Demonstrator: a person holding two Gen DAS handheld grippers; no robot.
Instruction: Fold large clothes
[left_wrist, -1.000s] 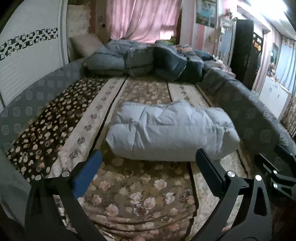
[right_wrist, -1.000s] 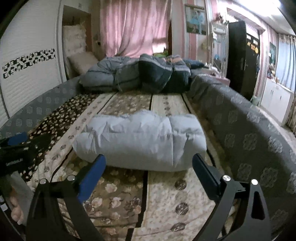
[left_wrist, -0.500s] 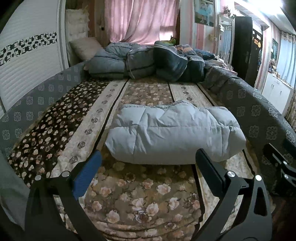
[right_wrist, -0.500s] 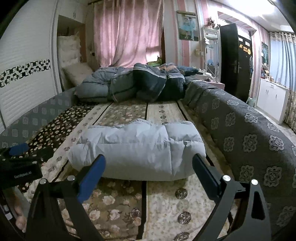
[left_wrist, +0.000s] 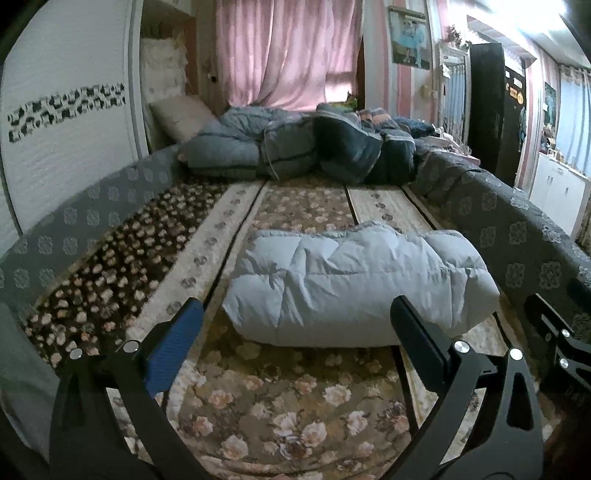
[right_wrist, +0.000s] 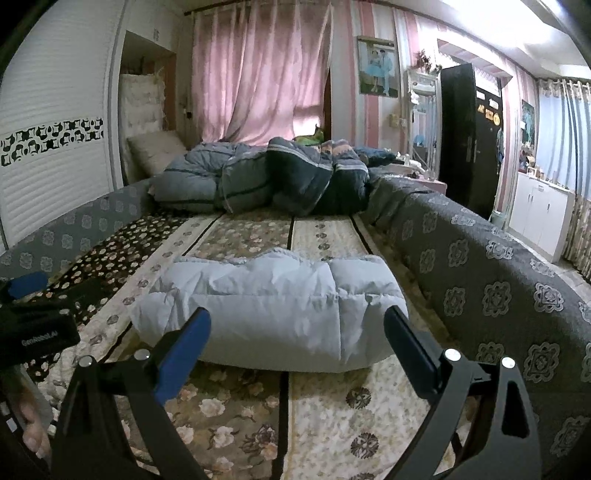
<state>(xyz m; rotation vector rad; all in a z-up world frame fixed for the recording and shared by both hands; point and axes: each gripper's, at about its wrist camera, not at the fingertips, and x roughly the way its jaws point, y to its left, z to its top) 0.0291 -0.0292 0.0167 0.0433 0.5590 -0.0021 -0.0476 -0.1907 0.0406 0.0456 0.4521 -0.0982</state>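
A pale blue puffy down coat (left_wrist: 354, 284) lies folded into a thick bundle across the floral bedspread (left_wrist: 273, 406); it also shows in the right wrist view (right_wrist: 273, 310). My left gripper (left_wrist: 295, 314) is open and empty, held a little short of the coat's near edge. My right gripper (right_wrist: 297, 325) is open and empty, also just short of the coat. The left gripper's body (right_wrist: 33, 328) shows at the left edge of the right wrist view, and the right gripper's body (left_wrist: 561, 339) at the right edge of the left wrist view.
A heap of dark blue-grey quilts (left_wrist: 303, 147) and a pillow (left_wrist: 181, 114) lie at the far end of the bed. A grey patterned padded rail (right_wrist: 491, 280) runs along the right side, another (left_wrist: 92, 206) along the left. A white wardrobe (right_wrist: 48, 162) stands left.
Both grippers have drawn back and tilted up a little, so more of the room and ceiling shows. The coat lies as before. Both grippers stay open.
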